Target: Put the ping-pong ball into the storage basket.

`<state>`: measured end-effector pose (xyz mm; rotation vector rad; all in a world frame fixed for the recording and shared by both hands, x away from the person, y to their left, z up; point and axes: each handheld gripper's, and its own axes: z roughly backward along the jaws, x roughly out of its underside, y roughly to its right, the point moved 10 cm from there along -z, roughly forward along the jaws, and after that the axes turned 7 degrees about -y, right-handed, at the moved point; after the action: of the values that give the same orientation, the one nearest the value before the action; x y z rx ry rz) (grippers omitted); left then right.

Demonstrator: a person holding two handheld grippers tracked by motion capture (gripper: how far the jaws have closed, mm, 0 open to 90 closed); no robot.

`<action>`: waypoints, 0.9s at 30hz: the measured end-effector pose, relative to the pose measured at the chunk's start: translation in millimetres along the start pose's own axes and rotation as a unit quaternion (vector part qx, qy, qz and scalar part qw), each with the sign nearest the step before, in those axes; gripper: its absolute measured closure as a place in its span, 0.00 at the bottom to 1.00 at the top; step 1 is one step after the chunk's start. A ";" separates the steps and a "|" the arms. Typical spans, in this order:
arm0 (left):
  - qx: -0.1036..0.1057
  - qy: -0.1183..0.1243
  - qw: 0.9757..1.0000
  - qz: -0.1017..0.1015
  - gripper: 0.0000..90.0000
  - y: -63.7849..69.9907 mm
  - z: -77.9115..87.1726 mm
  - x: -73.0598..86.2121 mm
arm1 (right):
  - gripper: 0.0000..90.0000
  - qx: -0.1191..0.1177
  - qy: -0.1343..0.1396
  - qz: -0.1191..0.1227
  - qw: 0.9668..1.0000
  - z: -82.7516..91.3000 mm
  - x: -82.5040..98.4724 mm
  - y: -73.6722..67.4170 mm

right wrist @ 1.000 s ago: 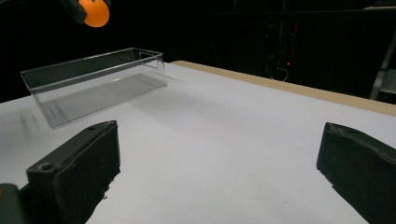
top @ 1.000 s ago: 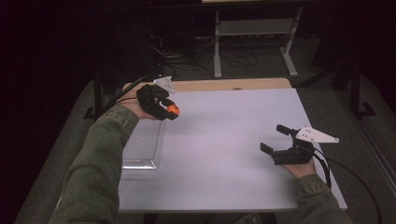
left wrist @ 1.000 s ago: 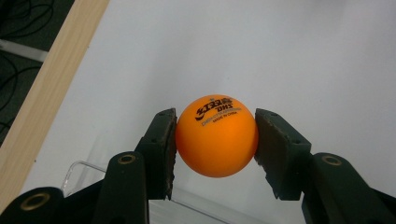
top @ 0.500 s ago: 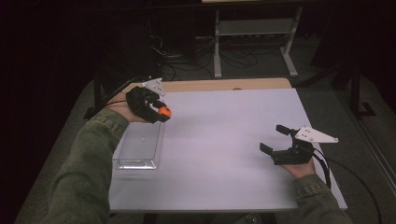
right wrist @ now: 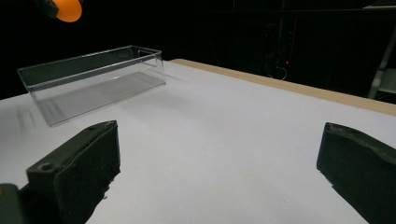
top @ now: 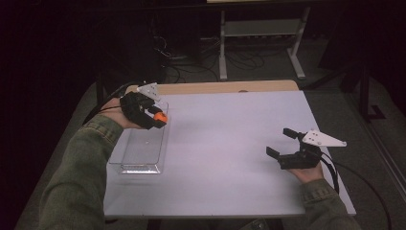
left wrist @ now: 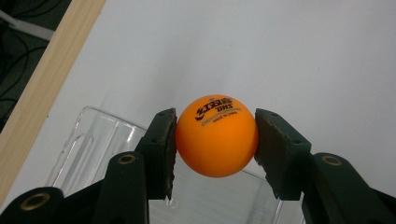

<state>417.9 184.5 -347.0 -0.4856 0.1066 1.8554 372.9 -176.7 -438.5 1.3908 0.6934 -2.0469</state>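
Observation:
An orange ping-pong ball [left wrist: 217, 136] with printed lettering is clamped between the two black jaws of my left gripper [top: 158, 117], which is shut on it. That gripper hovers over the far end of a clear plastic box [top: 139, 152] at the table's left side; the ball [top: 161, 117] shows orange above the box rim. In the left gripper view the box [left wrist: 88, 144] lies right below the jaws. My right gripper [top: 280, 143] rests low at the table's right, open, with nothing between its jaws. From there the box [right wrist: 93, 81] and the ball [right wrist: 67, 9] are at the upper left.
The white tabletop [top: 230, 143] has a wooden strip [top: 225, 87] along its far edge. Beyond it stand a metal frame [top: 261, 33] and loose cables on a dark floor. A cable [top: 359, 177] trails from the right gripper off the table's right edge.
My left hand has carried the ball leftward and a little nearer, from over the white tabletop to above the box's far end. The right gripper has stayed put.

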 end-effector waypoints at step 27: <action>0.022 -0.071 0.997 0.008 0.56 5.1 -0.4 32.0 | 0.00 -0.001 -0.001 0.001 1.000 0.0 0.1 -0.7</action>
<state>405.0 211.0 -360.3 -0.3216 0.0552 1.8940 372.5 -176.2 -438.5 1.3882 0.6935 -2.0449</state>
